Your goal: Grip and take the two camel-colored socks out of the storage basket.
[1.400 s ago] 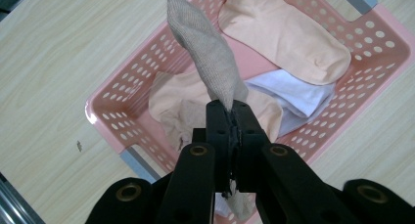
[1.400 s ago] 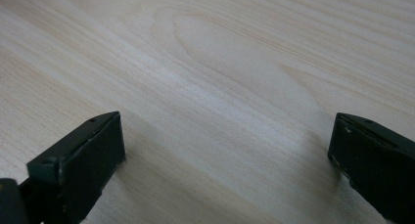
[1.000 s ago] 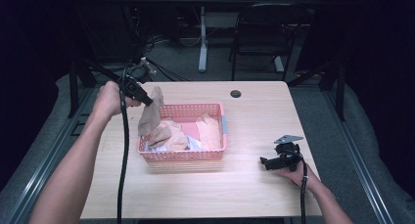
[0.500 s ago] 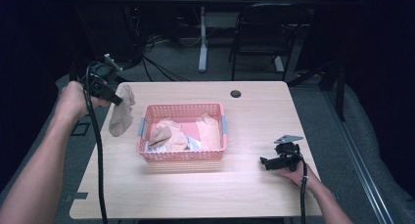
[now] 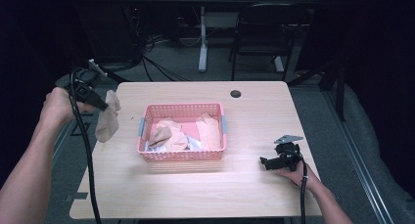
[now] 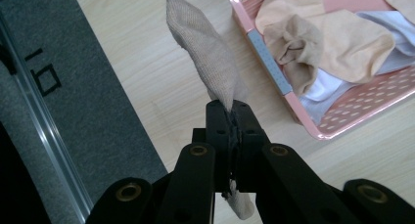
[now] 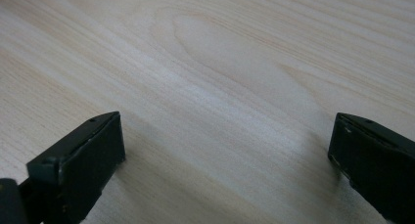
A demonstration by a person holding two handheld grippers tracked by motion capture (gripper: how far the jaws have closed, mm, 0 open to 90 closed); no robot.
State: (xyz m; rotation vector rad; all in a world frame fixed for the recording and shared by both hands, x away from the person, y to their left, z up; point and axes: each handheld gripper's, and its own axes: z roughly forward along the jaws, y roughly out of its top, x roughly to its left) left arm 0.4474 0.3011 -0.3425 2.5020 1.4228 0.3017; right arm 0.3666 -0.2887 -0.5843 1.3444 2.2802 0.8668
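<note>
The jaws of the left gripper (image 6: 230,117) are pressed together on a beige sock (image 6: 208,62), which hangs over the table's (image 5: 254,185) left edge, beside the pink basket (image 5: 182,155). The right gripper (image 7: 225,155) rests wide apart on bare wood.

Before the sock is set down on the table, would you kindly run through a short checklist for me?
1. Left gripper shut on the sock: ok.
2. Sock clear of the basket: ok.
3. Bare table under the sock: ok, though it hangs near the left edge.
4. Right gripper open, resting apart from the basket: ok.
5. Grip firm enough: cannot tell.
</note>
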